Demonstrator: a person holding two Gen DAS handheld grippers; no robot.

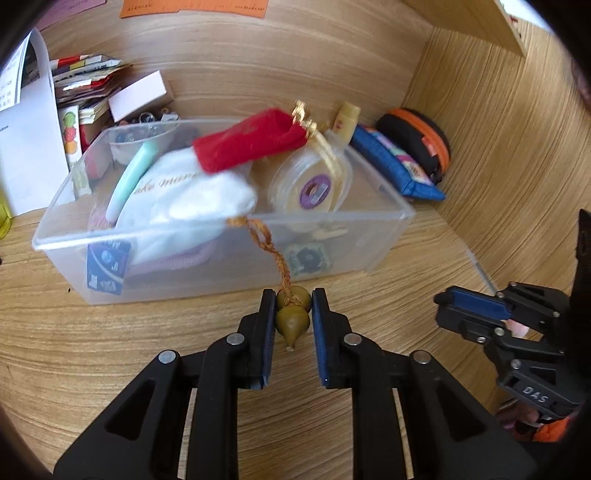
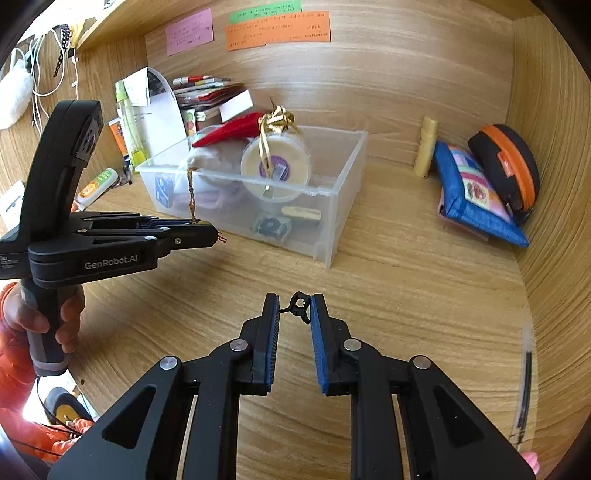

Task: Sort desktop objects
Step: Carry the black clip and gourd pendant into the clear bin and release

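My left gripper (image 1: pixel 294 310) is shut on an olive gourd charm (image 1: pixel 292 318) just in front of a clear plastic bin (image 1: pixel 388 218). The charm's braided cord (image 1: pixel 271 251) runs up over the bin's front rim to a white pouch (image 1: pixel 192 199). A red pouch (image 1: pixel 251 139) and a round clear tub (image 1: pixel 312 182) lie in the bin. My right gripper (image 2: pixel 294 306) stands slightly apart over the desk, with a small black clip (image 2: pixel 298 306) between its fingertips. The left gripper (image 2: pixel 207 230) also shows in the right wrist view, beside the bin (image 2: pixel 347 192).
A blue zip pouch (image 2: pixel 476 192), a black-and-orange case (image 2: pixel 513 166) and a yellow tube (image 2: pixel 426 147) lie by the right wall. Books, papers and bottles (image 2: pixel 127 122) stand behind the bin at left. Sticky notes (image 2: pixel 277 29) hang on the back wall.
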